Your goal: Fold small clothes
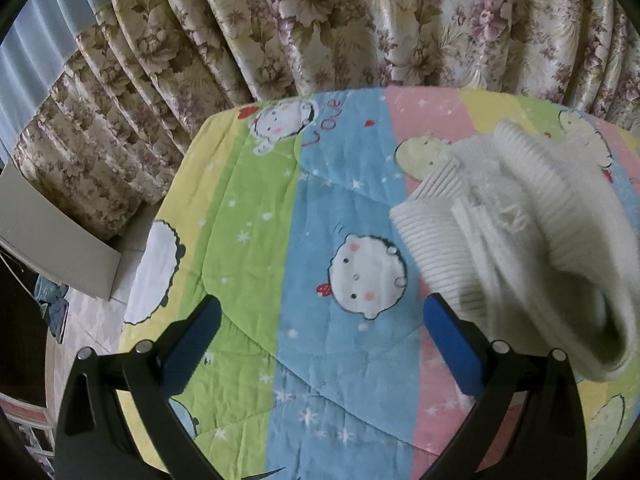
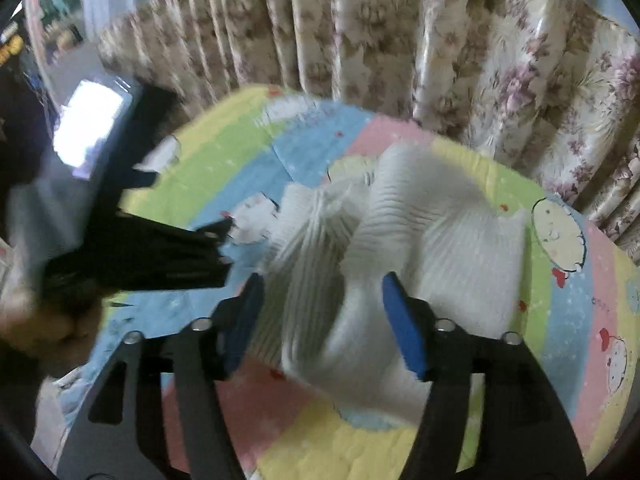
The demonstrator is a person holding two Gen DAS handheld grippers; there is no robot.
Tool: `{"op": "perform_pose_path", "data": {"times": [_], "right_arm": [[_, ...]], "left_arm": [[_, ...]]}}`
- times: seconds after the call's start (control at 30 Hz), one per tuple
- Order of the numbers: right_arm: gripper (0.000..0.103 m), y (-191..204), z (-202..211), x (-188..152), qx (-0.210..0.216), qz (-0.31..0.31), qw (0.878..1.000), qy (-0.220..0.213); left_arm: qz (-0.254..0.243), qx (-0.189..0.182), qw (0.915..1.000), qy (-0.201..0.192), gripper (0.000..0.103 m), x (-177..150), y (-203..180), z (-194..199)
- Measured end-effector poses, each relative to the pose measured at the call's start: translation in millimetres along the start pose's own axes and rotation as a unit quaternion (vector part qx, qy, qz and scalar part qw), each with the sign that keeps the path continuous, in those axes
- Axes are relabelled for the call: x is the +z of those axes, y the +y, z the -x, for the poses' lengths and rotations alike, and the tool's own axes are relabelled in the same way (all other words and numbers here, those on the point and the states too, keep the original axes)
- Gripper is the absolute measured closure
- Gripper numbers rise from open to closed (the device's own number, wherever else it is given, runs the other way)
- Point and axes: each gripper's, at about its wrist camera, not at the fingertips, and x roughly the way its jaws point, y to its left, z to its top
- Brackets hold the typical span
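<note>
A white ribbed knit garment (image 1: pixel 520 220) lies bunched on the pastel striped cartoon quilt (image 1: pixel 248 200), to the right of my left gripper (image 1: pixel 323 304). That gripper is open wide above the quilt, with only a cartoon face between its blue pads. In the right wrist view the garment (image 2: pixel 440 240) is a rumpled heap, and a fold of it hangs between the fingers of my right gripper (image 2: pixel 320 284). The jaws stand apart and the right pad (image 2: pixel 404 328) is clear of the cloth. The left gripper (image 2: pixel 222 248) shows blurred at the left, held by a hand (image 2: pixel 40 320).
Floral curtains (image 1: pixel 320 20) hang right behind the quilt's far edge. A pale board (image 1: pixel 52 240) and tiled floor lie past the quilt's left edge. A bright screen (image 2: pixel 92 128) glows at the far left in the right wrist view.
</note>
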Motion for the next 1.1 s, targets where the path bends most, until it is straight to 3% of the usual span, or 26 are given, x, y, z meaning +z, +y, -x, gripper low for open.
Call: {"op": "perform_pose_path", "data": {"times": [0.13, 0.4, 0.63, 0.87, 0.93, 1.0, 1.07, 1.1], "right_arm": [[0.032, -30, 24, -7, -0.040, -0.024, 0.999, -0.014], [0.032, -106, 20, -30, -0.087, -0.132, 0.987, -0.002], [0.032, -121, 16, -46, -0.097, -0.149, 0.984, 0.006], [0.033, -133, 6, -59, -0.101, -0.167, 0.981, 0.019], [0.033, -138, 2, -60, -0.091, -0.180, 0.979, 0.021], [0.034, -141, -3, -59, -0.078, -0.189, 0.979, 0.021], [0.034, -142, -8, -59, -0.067, -0.196, 0.978, 0.023], [0.034, -143, -11, -60, -0.062, -0.200, 0.977, 0.025]], "left_arm": [[-0.002, -0.029, 0.9995, -0.013, 0.001, 8, -14, 14], [-0.024, -0.091, 0.9955, -0.004, 0.001, 21, -73, 22], [-0.012, -0.119, 0.9927, 0.015, 0.002, 39, -99, 9], [0.005, -0.138, 0.9900, 0.026, 0.002, 49, -103, -7], [-0.003, -0.149, 0.9882, 0.036, 0.006, 48, -110, -13], [-0.019, -0.153, 0.9872, 0.042, 0.017, 45, -122, -19], [-0.027, -0.150, 0.9879, 0.029, 0.023, 42, -127, -18], [-0.032, -0.155, 0.9870, 0.025, 0.035, 42, -128, -17]]}}
